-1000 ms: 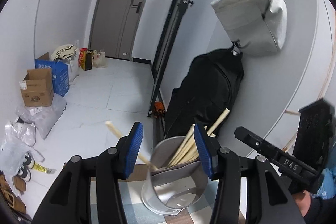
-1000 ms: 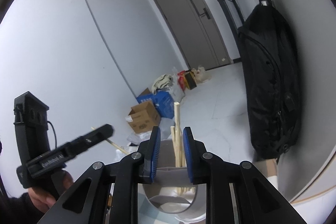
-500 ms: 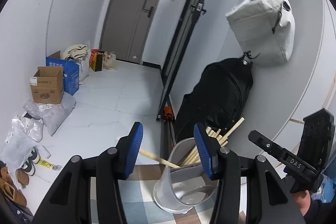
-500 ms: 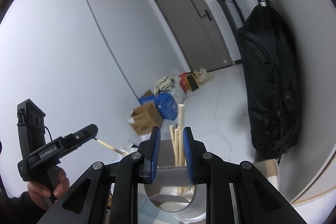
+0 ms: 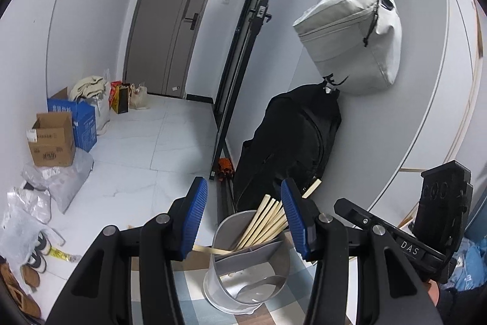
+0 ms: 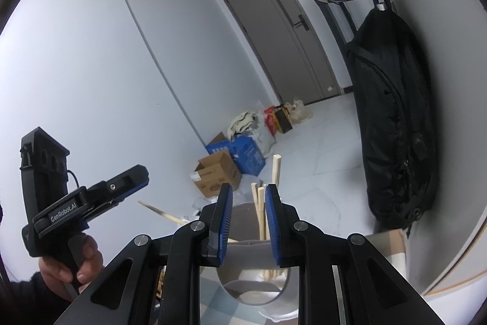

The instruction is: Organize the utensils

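Between both grippers' open jaws, one gray holder (image 5: 249, 273) with about seven chopsticks (image 5: 268, 221).

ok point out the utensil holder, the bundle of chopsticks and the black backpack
utensil holder (image 5: 275, 259), left wrist view, bare outer wall
bundle of chopsticks (image 5: 261, 223), left wrist view, middle of the shafts
black backpack (image 6: 395, 118), right wrist view, front panel

Both grippers are built of black plastic arms fitted with ribbed blue pads and silver screws. "DAS" is marked on the right gripper (image 5: 350, 207) at lower right; "GenRobot.AI" on the left gripper (image 6: 143, 174) at lower left. A dark sleeve is worn above the left hand (image 6: 71, 262).
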A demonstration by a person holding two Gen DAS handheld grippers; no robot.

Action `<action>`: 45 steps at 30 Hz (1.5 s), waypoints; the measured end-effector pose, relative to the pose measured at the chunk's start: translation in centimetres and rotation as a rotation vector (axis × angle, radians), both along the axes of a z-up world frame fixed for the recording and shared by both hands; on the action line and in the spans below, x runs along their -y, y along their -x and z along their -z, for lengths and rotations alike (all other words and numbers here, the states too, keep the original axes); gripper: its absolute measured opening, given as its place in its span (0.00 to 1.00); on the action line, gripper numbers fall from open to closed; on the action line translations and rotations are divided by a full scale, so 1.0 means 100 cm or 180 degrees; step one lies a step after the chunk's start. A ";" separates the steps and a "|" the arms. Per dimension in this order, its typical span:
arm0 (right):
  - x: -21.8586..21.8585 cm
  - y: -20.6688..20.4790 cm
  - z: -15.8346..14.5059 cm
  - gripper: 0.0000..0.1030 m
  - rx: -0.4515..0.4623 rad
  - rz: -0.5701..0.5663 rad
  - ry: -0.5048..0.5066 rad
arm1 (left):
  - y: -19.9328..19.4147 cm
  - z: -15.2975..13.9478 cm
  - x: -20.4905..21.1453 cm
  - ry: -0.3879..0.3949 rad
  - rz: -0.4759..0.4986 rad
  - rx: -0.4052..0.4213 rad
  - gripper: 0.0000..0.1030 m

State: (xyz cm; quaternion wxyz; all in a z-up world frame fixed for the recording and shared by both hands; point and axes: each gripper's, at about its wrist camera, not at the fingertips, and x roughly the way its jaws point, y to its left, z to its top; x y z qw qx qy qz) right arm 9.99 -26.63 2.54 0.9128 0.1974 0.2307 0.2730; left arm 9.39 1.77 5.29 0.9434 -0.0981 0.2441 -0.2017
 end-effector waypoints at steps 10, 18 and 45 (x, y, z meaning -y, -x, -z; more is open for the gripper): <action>0.005 0.028 -0.015 0.56 0.0174 -0.0061 -0.0015 | 0.032 -0.021 0.006 -0.0162 -0.0301 0.0146 0.48; 0.008 0.060 -0.023 0.78 0.0283 -0.0035 0.0034 | 0.061 -0.017 0.012 -0.0331 -0.0777 0.0056 0.72; 0.008 0.104 -0.035 1.00 0.0431 0.0055 0.0236 | 0.097 -0.007 0.029 -0.0682 -0.1129 0.0022 0.89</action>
